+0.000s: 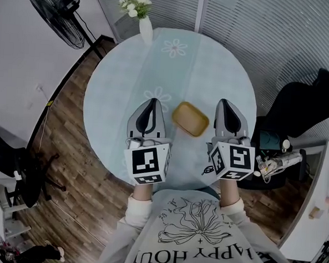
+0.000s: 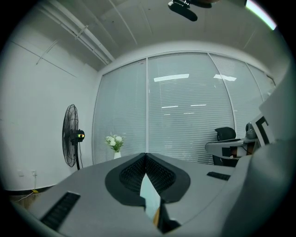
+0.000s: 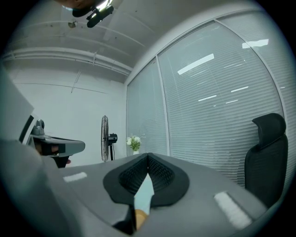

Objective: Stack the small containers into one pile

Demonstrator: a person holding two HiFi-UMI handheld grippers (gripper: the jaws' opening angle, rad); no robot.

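- The left gripper [image 1: 153, 102] and the right gripper [image 1: 224, 103] both have their jaws pressed fully together with nothing between them. Both point out level over the table [image 1: 123, 75], well above its top.
- Risk: a descent with the jaws clenched like this would, I judge, let the tips shove the container [image 1: 190, 118] across the smooth cloth instead of taking its rim, possibly towards the table's near edge.
- Risk: a grip on only one thin wall could tilt the container and spill any pile nested inside it.
- The yellow container lies flat on the table between the two grippers, nearer the right one, below both and touching neither.
- Whether it is one piece or several nested, the head view does not show.
- The vase [image 1: 145, 30] stands at the far rim, well apart.
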